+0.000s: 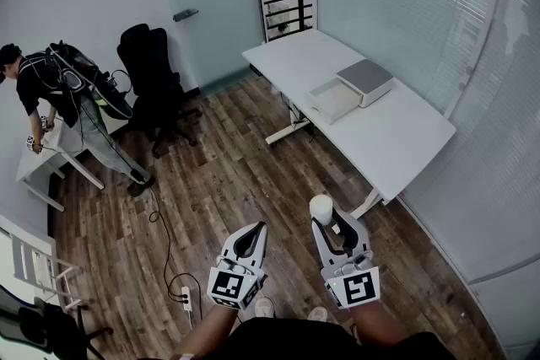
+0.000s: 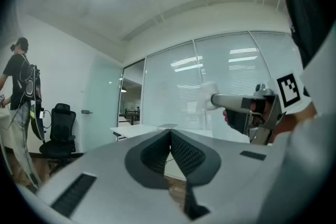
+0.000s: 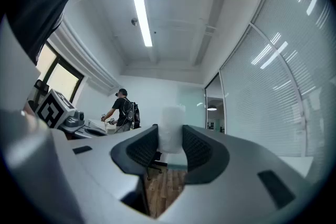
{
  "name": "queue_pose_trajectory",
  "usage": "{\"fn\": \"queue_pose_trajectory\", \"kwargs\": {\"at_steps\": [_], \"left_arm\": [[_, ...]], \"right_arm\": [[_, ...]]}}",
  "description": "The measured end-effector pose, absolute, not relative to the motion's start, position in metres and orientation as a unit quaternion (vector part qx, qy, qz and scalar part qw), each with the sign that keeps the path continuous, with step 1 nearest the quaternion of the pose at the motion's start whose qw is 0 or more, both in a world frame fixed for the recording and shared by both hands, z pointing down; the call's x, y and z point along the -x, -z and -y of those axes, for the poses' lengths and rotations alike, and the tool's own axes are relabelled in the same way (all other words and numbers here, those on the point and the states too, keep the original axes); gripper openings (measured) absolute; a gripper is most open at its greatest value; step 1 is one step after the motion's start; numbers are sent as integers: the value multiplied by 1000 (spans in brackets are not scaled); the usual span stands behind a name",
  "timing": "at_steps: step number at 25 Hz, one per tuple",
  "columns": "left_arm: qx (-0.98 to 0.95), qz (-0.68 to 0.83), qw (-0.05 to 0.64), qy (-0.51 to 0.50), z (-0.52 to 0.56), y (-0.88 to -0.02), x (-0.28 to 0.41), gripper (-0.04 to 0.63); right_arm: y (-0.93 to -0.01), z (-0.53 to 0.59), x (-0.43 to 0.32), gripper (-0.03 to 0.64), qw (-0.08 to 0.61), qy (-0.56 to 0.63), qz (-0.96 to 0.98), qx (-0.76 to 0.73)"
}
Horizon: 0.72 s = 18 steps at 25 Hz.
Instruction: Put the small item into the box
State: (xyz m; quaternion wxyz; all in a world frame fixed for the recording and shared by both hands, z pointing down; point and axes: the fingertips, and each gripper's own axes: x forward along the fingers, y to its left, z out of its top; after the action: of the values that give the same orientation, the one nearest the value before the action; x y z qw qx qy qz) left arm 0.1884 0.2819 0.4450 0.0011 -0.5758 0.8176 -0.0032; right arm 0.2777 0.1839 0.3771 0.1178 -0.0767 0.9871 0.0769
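We hold the small white item point(image 1: 321, 206) clamped upright between the pads of our right tongs point(image 1: 324, 217), at the lower middle of the frame above the wooden floor point(image 1: 219, 181). Our left tongs point(image 1: 254, 230), just beside them, are pressed together with nothing in them. The open box point(image 1: 332, 100) lies on the white bench point(image 1: 396, 139) at the upper right, well apart from the item.

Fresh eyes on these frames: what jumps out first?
The right gripper is shut on a small white item, held up over the wood floor in front of the person. Ahead, an open box sits on the white table. The left gripper is shut and empty, and another person stands at a desk at the far left.
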Motion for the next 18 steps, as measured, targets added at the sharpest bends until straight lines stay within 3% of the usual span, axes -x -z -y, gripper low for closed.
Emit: {"fn": "queue_pose_trajectory", "kwargs": {"at_steps": [18], "left_arm": [[582,-813,-4,7,-321,-456,-159,12]], "right_arm": [[-398,-221,-245,158,93,-64,-991,71]]}}
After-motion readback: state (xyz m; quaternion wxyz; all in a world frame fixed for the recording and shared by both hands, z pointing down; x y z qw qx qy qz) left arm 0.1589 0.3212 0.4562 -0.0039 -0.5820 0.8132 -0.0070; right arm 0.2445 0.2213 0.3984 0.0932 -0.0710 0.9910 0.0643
